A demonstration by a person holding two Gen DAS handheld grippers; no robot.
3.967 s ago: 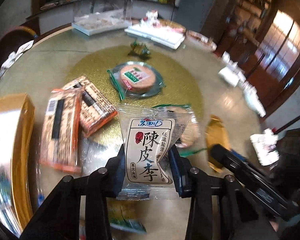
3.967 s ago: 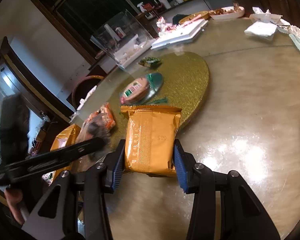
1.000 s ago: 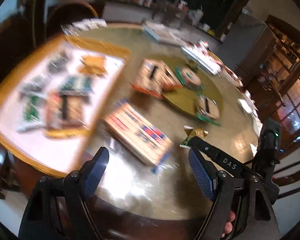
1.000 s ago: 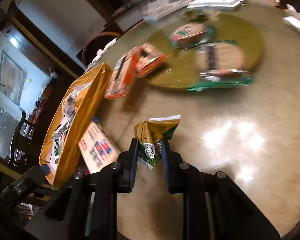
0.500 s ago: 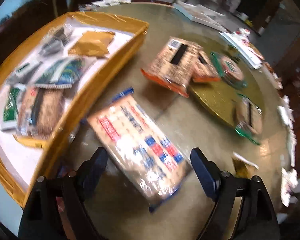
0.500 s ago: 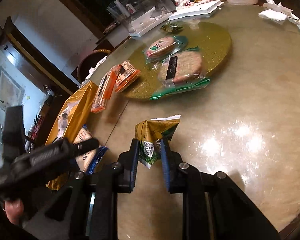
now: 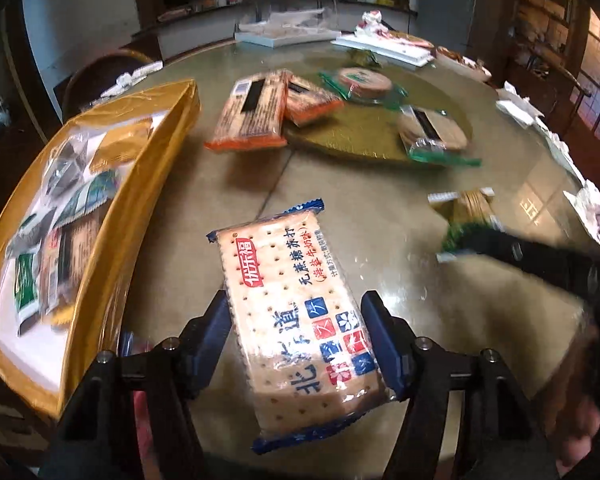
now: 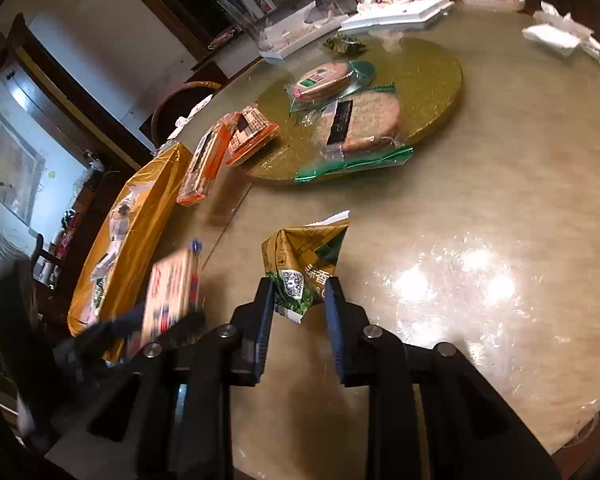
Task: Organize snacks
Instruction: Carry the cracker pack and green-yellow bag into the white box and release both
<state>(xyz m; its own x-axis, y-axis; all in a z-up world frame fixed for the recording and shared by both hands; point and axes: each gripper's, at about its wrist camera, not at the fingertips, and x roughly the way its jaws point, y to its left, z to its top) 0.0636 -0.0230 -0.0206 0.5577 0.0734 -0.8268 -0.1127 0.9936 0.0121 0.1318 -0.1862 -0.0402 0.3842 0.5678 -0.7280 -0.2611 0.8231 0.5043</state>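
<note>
My left gripper (image 7: 300, 332) is shut on a long soda cracker pack (image 7: 296, 316) with a blue-edged wrapper, held just above the table. The pack also shows blurred in the right wrist view (image 8: 170, 292). My right gripper (image 8: 300, 304) is shut on a small gold-and-green snack packet (image 8: 304, 264), held above the table; the packet also shows in the left wrist view (image 7: 466, 216). A gold tray (image 7: 148, 168) holding several snack packets lies to the left; it also shows in the right wrist view (image 8: 140, 224).
Two orange cracker packs (image 7: 252, 112) lie beyond the tray. A gold round board (image 8: 428, 80) carries two round cake packets (image 8: 356, 120). White boxes (image 8: 396, 16) and tissues (image 8: 556, 32) sit along the far table edge. A chair (image 7: 100, 76) stands behind the tray.
My left gripper has closed onto the soda cracker pack, which now sits between the jaws. My right gripper still holds the gold-and-green packet.
</note>
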